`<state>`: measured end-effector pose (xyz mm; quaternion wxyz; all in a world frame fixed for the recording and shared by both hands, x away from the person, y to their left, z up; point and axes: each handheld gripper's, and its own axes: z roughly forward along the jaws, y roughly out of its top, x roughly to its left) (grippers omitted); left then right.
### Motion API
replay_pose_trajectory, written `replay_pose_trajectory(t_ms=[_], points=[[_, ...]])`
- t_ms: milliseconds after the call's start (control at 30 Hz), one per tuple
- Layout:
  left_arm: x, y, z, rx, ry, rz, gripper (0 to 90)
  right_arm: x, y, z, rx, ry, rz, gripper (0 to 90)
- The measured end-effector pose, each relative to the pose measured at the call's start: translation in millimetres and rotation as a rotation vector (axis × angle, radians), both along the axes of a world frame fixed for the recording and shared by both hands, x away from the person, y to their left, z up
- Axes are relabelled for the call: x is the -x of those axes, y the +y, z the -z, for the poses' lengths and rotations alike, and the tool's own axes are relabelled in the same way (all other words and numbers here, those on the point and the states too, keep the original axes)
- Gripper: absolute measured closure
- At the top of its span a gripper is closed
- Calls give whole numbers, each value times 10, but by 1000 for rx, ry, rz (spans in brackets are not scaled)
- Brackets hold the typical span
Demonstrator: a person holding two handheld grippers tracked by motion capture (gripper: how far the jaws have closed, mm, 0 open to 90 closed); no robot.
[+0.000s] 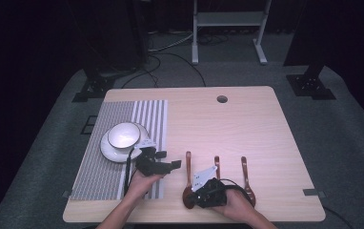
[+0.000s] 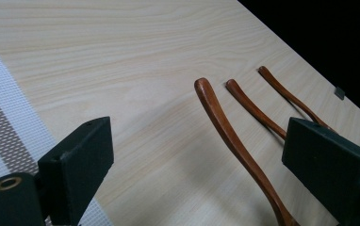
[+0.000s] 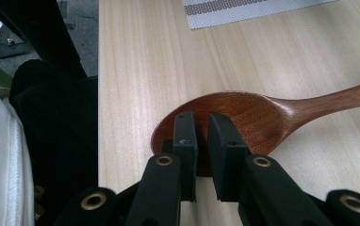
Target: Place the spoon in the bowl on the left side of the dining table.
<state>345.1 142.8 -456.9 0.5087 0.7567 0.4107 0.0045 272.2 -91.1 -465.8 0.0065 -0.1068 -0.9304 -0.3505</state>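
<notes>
**Right fingers pinched on spoon bowl at the near edge**

Three wooden spoons lie side by side near the bench's near edge, right of centre, handles pointing to the far edge. The right gripper is down on the left spoon; its fingers are drawn almost together, a narrow slit between them, gripping the near rim of the bowl. The spoon lies flat on the bench.

The left gripper is held just above the bench beside the right edge of the striped placemat, its fingers spread wide and holding nothing. The middle spoon and right spoon lie untouched.

A white bowl sits on a saucer on the placemat, toward the left edge.
</notes>
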Motion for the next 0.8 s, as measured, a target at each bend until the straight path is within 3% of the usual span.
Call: replay_pose_trajectory(t_ms=[333,500,800], points=[[-41,-74,15,15,26,1,127,-1,-11,11,-11,-9,-11,810],[-94,-171,54,42,63,-1,137,9,-12,10,-10,-14,-11,810],[-83,-329,109,13,67,2,199,18,-13,11,-11,-24,-13,811]])
